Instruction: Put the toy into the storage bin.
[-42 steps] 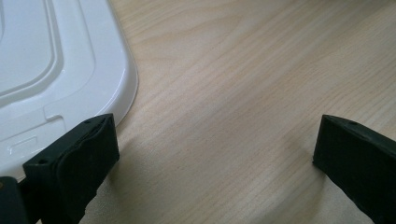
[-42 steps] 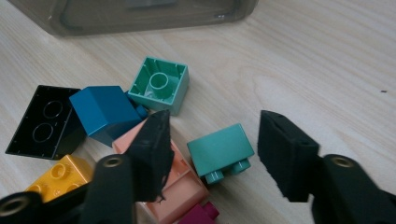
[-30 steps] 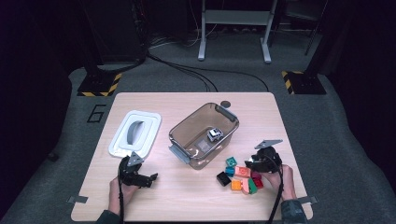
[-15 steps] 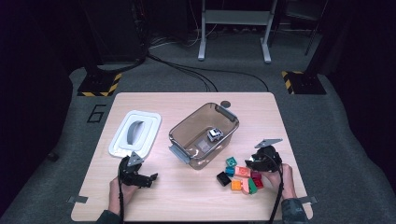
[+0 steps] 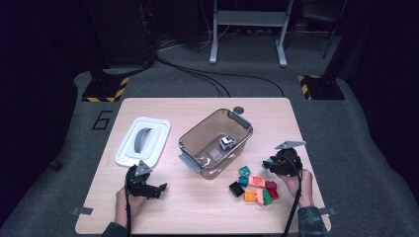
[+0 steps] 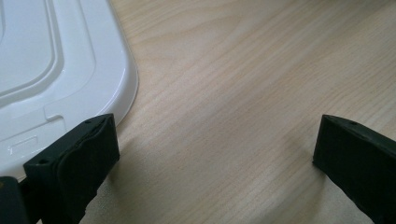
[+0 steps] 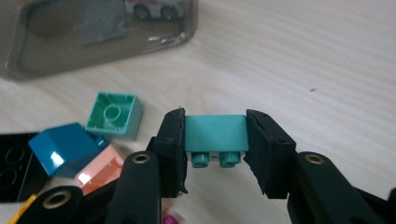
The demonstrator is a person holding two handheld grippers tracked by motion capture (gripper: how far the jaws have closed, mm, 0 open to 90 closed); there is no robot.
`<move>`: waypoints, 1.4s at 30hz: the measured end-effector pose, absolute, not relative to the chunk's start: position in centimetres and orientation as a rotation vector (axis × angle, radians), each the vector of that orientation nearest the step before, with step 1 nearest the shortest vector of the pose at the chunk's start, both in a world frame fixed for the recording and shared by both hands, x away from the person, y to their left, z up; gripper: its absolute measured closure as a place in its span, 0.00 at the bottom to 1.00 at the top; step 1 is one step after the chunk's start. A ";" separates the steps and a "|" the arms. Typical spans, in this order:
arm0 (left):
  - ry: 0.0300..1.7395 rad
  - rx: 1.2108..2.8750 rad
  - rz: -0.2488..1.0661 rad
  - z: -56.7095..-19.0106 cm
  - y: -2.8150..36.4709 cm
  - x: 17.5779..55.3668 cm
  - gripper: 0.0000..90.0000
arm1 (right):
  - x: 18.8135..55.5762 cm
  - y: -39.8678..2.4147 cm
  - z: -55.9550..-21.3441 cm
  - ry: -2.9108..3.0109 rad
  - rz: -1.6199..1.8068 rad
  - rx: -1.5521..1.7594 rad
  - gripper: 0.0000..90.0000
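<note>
A: What is lying around the right gripper (image 5: 271, 163) on the counter (image 5: 207, 212)?

B: A loose heap of bricks is sitting just beside it: a black brick (image 7: 11, 165), a dark teal brick (image 7: 58, 149), a pink brick (image 7: 100, 170) and a light green brick (image 7: 114, 114) lying with its hollow underside up. Beyond them the clear plastic bin (image 5: 197, 140) is standing open with a small toy car (image 5: 227, 142) inside, and its white lid (image 5: 143, 140) is lying well apart to the left.

A: And the turquoise brick (image 7: 215, 133)?

B: It is sitting between the jaws, studs pointing back toward the camera, both pads pressing on its sides. The jaws have just been closing and are now clenching it, near the bin's corner, with nothing blocking them.

A: The left gripper (image 5: 157, 189)?

B: It is resting low over bare wood, jaws spread wide and holding nothing, with the lid's corner just beside one jaw.
</note>
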State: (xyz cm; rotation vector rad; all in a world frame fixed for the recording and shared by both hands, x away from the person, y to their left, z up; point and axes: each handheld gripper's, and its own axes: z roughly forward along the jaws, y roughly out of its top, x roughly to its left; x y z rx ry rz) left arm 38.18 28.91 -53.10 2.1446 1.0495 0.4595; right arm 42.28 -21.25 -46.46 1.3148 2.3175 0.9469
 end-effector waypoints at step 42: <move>1.048 2.137 0.464 -53.1 28.9 38.2 0.00 | 45.5 -17.1 -34.5 2.184 1.072 1.235 0.65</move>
